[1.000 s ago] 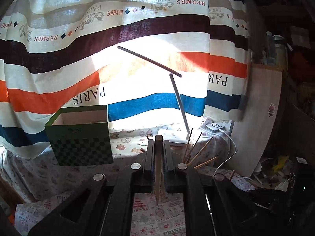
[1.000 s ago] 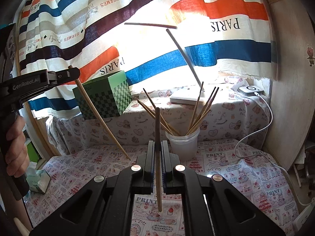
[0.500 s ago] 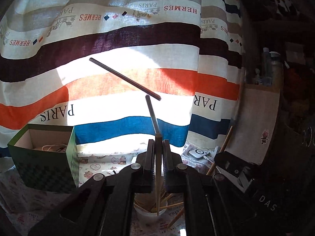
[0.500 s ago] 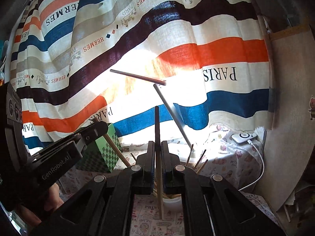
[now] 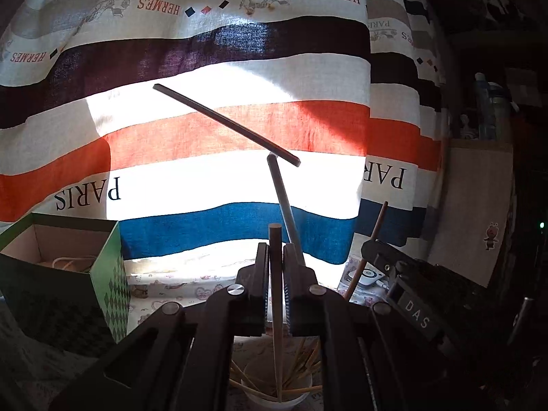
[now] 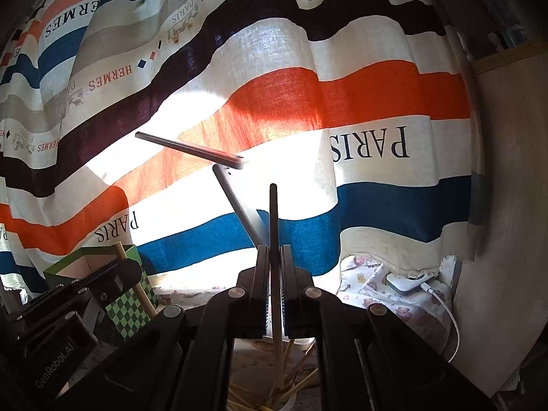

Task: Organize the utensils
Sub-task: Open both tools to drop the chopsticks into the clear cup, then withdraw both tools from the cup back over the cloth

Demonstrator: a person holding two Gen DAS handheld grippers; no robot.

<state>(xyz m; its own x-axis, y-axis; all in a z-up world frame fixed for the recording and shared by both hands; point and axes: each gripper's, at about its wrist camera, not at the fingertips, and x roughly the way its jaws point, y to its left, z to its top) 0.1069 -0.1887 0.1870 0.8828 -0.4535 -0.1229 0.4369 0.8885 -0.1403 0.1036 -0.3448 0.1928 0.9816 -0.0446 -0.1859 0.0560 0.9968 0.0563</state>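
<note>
With both grippers clamped on 1 upright chopstick each, left gripper [image 5: 274,294] and right gripper [image 6: 273,294] crowded above the white cup [image 5: 277,395], you risk knocking sticks together or catching the splayed chopsticks [image 5: 304,363] already inside.

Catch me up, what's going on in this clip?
A person is sorting chopsticks with two handheld grippers. The left gripper is shut on one chopstick, held upright with its lower tip inside the white cup, which already holds several sticks. The right gripper is shut on a second chopstick, also upright, over the same cup. A green checkered box stands to the left, in front of the striped curtain.
</note>
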